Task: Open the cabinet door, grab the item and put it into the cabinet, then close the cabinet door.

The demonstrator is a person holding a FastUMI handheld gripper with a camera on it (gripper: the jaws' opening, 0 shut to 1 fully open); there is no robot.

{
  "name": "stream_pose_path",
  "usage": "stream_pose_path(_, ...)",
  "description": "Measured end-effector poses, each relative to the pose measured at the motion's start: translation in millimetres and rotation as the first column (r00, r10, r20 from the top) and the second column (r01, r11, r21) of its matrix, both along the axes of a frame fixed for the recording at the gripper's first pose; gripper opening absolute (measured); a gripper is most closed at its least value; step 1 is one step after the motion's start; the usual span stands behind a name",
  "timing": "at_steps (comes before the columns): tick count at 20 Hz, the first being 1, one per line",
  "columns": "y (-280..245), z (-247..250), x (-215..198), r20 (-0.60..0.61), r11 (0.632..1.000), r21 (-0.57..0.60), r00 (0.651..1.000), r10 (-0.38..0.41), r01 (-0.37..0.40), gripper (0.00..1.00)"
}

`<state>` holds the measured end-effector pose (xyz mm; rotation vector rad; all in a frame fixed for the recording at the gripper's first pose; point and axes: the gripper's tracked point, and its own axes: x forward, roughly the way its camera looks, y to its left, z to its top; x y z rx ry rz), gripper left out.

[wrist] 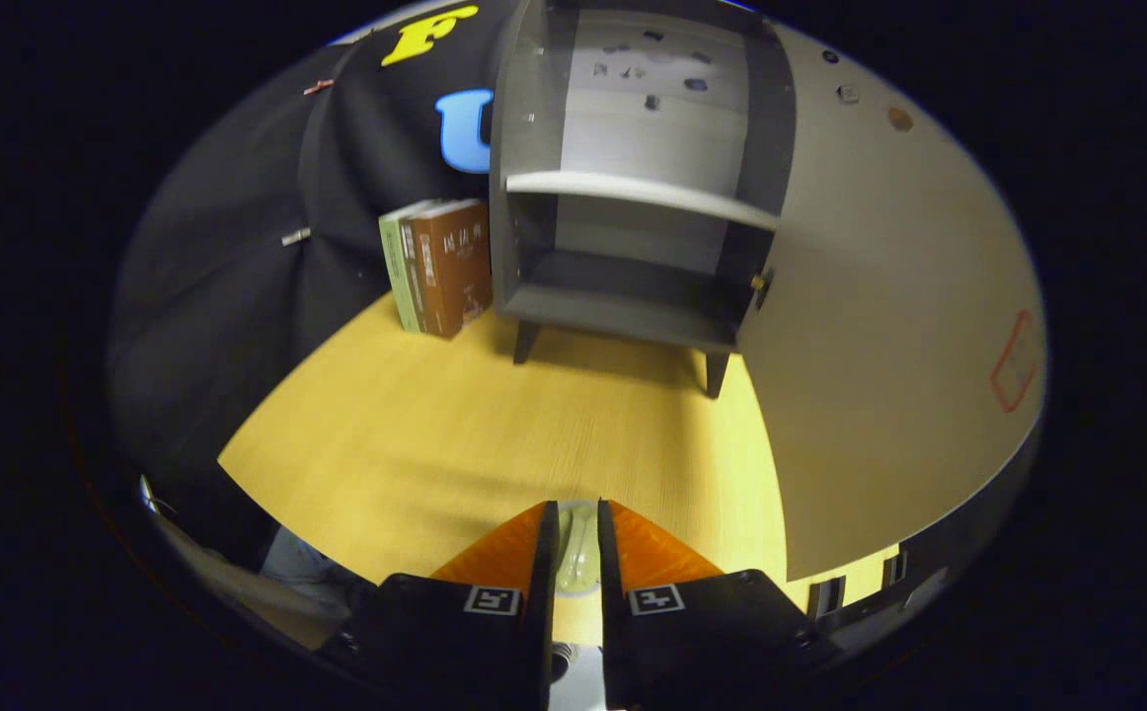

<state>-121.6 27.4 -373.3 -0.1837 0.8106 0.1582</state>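
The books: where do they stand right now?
In the gripper view the books stand upright on the table, against the cabinet on its left, well beyond the gripper, whose fingers pinch a clear item.

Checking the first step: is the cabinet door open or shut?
Open: the door stands swung wide and the cabinet shelves show.

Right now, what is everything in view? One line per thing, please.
cabinet: one, grey, standing on the table beyond the claw, one shelf inside
cabinet door: one, pale grey, swung wide open
books: two, green and brown, upright beside the cabinet
table: one, yellow wood
item: one, clear, small, held between the fingers; what it is I cannot tell
claw: one, fingers closed on the item
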Motion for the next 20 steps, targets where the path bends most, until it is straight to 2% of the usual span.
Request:
stream_pose_path(5, -4.7, -79.3, -5.7, -0.178, 0.999, -0.023, 0.984, 0.018, -0.022, 0.25)
stream_pose_path(7, -9.1, -101.4, -4.6, -0.230, 0.999, -0.036, 0.973, 0.006, -0.015, 0.30)
stream_pose_path(16, -17.5, -142.5, 7.3, -0.327, 0.994, -0.040, 0.939, -0.110, 0.103, 0.31)
stream_pose_path(20, -12.5, -153.4, 14.8, -0.350, 0.992, -0.058, 0.929, -0.123, 0.110, 0.31)
